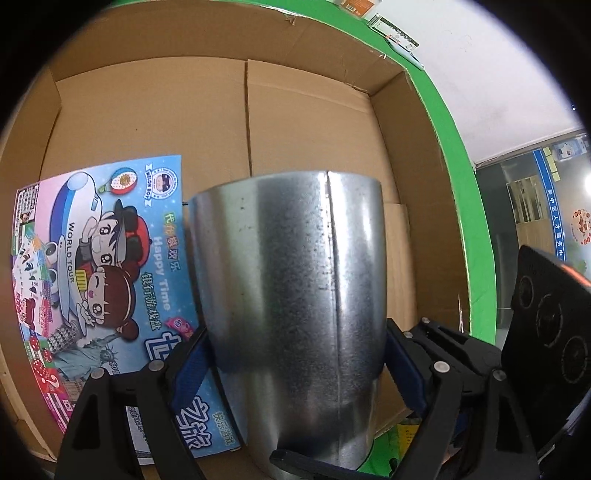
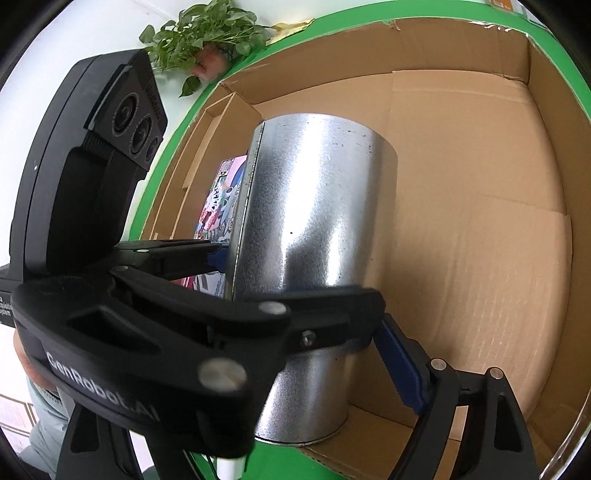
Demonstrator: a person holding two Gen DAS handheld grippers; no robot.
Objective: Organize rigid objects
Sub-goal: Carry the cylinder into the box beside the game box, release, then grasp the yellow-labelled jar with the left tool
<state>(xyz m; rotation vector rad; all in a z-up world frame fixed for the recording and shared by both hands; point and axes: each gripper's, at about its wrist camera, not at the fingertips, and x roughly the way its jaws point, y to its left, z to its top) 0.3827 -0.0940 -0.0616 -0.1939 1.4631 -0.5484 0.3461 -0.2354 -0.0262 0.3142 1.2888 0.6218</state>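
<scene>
A shiny galvanized metal bucket (image 1: 288, 288) hangs bottom-forward over an open cardboard box (image 1: 147, 110). My left gripper (image 1: 295, 365) is shut on the bucket, its blue pads (image 1: 404, 369) pressed to both sides. The bucket also shows in the right wrist view (image 2: 314, 221), with the left gripper's black fingers (image 2: 221, 325) clamped across it. My right gripper (image 2: 295, 369) is beside the bucket; one blue-padded finger (image 2: 400, 362) stands just right of it, and the other finger is hidden behind the left gripper. A colourful cartoon game box (image 1: 99, 280) lies flat inside the cardboard box at left.
The cardboard box sits on a green surface (image 1: 465, 206). The box floor (image 2: 480, 221) to the right of the bucket is bare cardboard. A potted green plant (image 2: 207, 33) stands beyond the box by a white wall. The right gripper's black body (image 1: 546, 317) is at right.
</scene>
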